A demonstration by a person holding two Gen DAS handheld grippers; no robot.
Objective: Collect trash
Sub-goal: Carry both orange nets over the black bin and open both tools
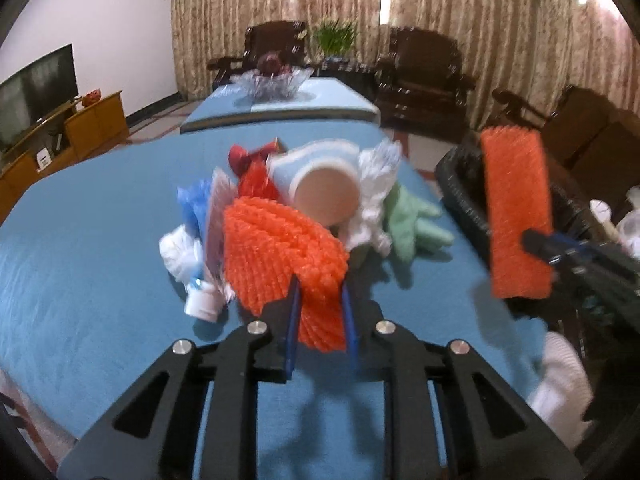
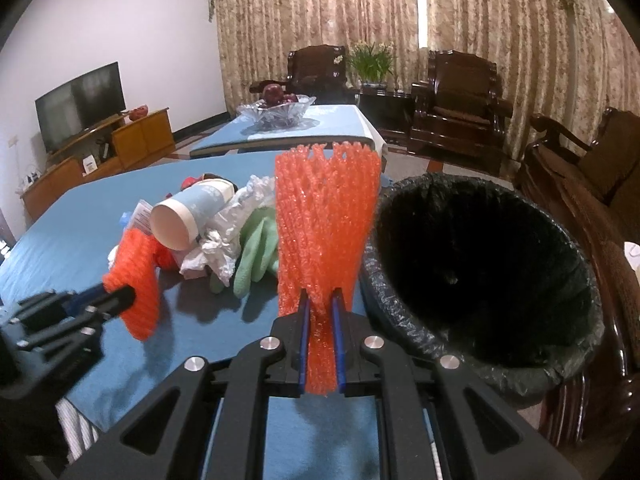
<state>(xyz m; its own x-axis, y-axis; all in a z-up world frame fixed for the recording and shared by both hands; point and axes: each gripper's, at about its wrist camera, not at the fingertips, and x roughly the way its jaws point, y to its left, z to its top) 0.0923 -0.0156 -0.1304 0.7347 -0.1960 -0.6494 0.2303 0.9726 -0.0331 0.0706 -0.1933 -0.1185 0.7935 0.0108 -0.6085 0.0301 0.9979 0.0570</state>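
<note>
On the blue tablecloth point(image 1: 88, 216) lies a trash pile: a paper cup point(image 1: 324, 188), white crumpled plastic point(image 1: 376, 184), a green glove point(image 1: 412, 224), a red wrapper point(image 1: 252, 172) and a small white bottle point(image 1: 202, 304). My left gripper point(image 1: 320, 284) is shut on an orange foam net point(image 1: 276, 248) at the pile's near side. To the right, my right gripper point(image 2: 320, 294) is shut on a second orange foam net point(image 2: 326, 224), held upright beside the black-lined trash bin point(image 2: 480, 264). The left gripper point(image 2: 128, 292) and its net point(image 2: 138, 280) also show in the right wrist view.
The bin stands at the table's right edge, with dark wooden armchairs point(image 2: 460, 96) behind it. A second blue table carries a glass fruit bowl point(image 2: 276, 114). A TV point(image 2: 80, 104) on a wooden cabinet stands at the far left.
</note>
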